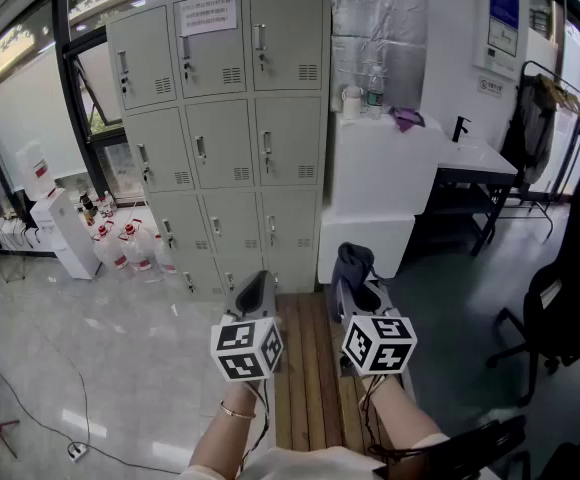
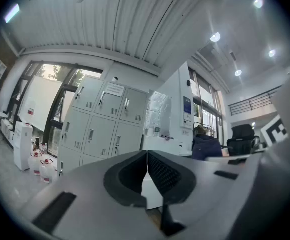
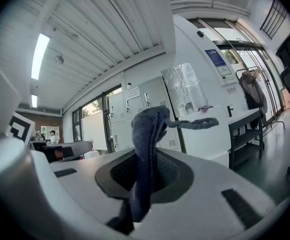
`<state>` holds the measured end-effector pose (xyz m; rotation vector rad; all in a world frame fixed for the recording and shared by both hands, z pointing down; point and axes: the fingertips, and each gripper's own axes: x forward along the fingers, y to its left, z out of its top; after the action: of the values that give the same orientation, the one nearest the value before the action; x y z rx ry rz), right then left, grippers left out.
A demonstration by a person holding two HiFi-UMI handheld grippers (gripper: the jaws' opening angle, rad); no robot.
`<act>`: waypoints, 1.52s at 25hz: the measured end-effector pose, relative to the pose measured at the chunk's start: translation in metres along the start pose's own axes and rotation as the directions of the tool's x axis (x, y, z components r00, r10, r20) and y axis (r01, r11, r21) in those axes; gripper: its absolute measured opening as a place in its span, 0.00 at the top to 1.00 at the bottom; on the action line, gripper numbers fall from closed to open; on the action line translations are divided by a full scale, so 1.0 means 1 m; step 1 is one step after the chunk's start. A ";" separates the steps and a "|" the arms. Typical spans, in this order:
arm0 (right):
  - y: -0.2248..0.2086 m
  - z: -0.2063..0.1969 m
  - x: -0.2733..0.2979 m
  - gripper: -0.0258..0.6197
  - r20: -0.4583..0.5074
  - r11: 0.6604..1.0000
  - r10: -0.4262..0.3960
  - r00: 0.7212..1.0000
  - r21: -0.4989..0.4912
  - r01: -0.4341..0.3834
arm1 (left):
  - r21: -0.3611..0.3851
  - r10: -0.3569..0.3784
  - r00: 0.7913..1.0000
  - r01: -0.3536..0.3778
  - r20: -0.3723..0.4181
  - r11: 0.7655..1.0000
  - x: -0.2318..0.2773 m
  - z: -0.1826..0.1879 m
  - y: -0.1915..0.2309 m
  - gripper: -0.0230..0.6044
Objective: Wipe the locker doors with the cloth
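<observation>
Facing a bank of grey lockers [image 1: 225, 118], well apart from them. Pinching a dark blue cloth [image 3: 147, 144] in the right gripper [image 1: 356, 286], jaws clenched on its middle, upper part bunched above the tips with one tail sticking out sideways (not touching any door). Holding the left gripper [image 2: 146, 170] just beside the right, jaws pressed together on nothing. Both hovering above wooden slats [image 1: 305, 398], with a white counter [image 1: 380, 148] just right of the lockers.

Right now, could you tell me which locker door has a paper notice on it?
The middle door of the top row; it alone carries a white sheet.
</observation>
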<state>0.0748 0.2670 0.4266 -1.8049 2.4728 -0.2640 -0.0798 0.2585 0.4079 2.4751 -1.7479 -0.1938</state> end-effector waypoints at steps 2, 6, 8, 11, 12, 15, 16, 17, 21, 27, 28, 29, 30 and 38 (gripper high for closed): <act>0.001 -0.005 -0.001 0.90 -0.005 1.000 0.000 1.000 0.007 0.000 | -0.001 0.000 1.000 0.000 -0.003 1.000 -0.002 -0.003 0.002 0.95; 0.004 -0.015 -0.003 0.90 -0.008 0.997 -0.010 1.000 0.070 0.010 | -0.001 -0.002 1.000 0.002 -0.013 1.000 -0.008 -0.008 0.007 0.95; 0.006 -0.018 -0.002 0.90 -0.010 0.995 -0.020 1.000 0.097 0.021 | 0.002 -0.004 1.000 0.004 -0.016 1.000 -0.010 -0.007 0.012 0.95; 0.011 -0.020 -0.001 0.90 -0.012 0.996 -0.041 0.999 0.075 0.042 | 0.006 -0.011 1.000 0.011 -0.020 1.000 -0.012 -0.006 0.021 0.95; 0.012 -0.020 -0.001 0.90 -0.012 0.997 -0.047 0.999 0.064 0.047 | 0.007 -0.015 1.000 0.015 -0.022 1.000 -0.012 -0.006 0.023 0.95; 0.019 -0.018 0.001 0.90 -0.011 0.997 -0.054 0.998 0.050 0.054 | 0.008 -0.029 0.999 0.030 -0.022 1.000 -0.011 -0.002 0.030 0.95; 0.020 -0.018 0.002 0.90 -0.011 0.997 -0.054 0.998 0.048 0.055 | 0.008 -0.033 0.999 0.033 -0.019 0.999 -0.010 -0.001 0.031 0.95; 0.021 -0.019 0.002 0.90 -0.013 0.997 -0.054 0.998 0.049 0.055 | 0.008 -0.034 0.999 0.034 -0.015 0.999 -0.009 0.000 0.033 0.95; 0.018 -0.027 0.009 0.90 -0.027 0.995 -0.057 0.998 0.078 0.059 | -0.005 -0.034 0.999 0.034 -0.016 0.999 -0.003 -0.007 0.040 0.95; 0.015 -0.027 0.029 0.89 -0.027 0.997 -0.057 0.998 0.049 0.058 | -0.014 -0.026 1.000 0.026 -0.006 1.000 0.016 -0.006 0.051 0.95; 0.013 -0.028 0.034 0.90 -0.029 0.997 -0.055 0.998 0.050 0.056 | -0.020 -0.025 1.000 0.025 -0.008 0.999 0.022 -0.008 0.053 0.95; 0.010 -0.030 0.041 0.90 -0.032 0.997 -0.053 0.998 0.053 0.055 | -0.024 -0.026 1.000 0.025 -0.012 0.999 0.028 -0.011 0.054 0.95; 0.007 -0.031 0.047 0.89 -0.035 0.997 -0.053 0.998 0.055 0.055 | -0.025 -0.027 1.000 0.026 -0.016 0.999 0.036 -0.013 0.056 0.95; -0.034 -0.018 0.125 0.89 -0.029 0.997 -0.043 0.999 0.059 0.045 | -0.004 0.003 1.000 -0.003 0.002 1.000 0.117 -0.011 0.070 0.95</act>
<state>0.0657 0.1397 0.4561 -1.8459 2.4175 -0.3641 -0.1039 0.1246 0.4251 2.4703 -1.7493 -0.1991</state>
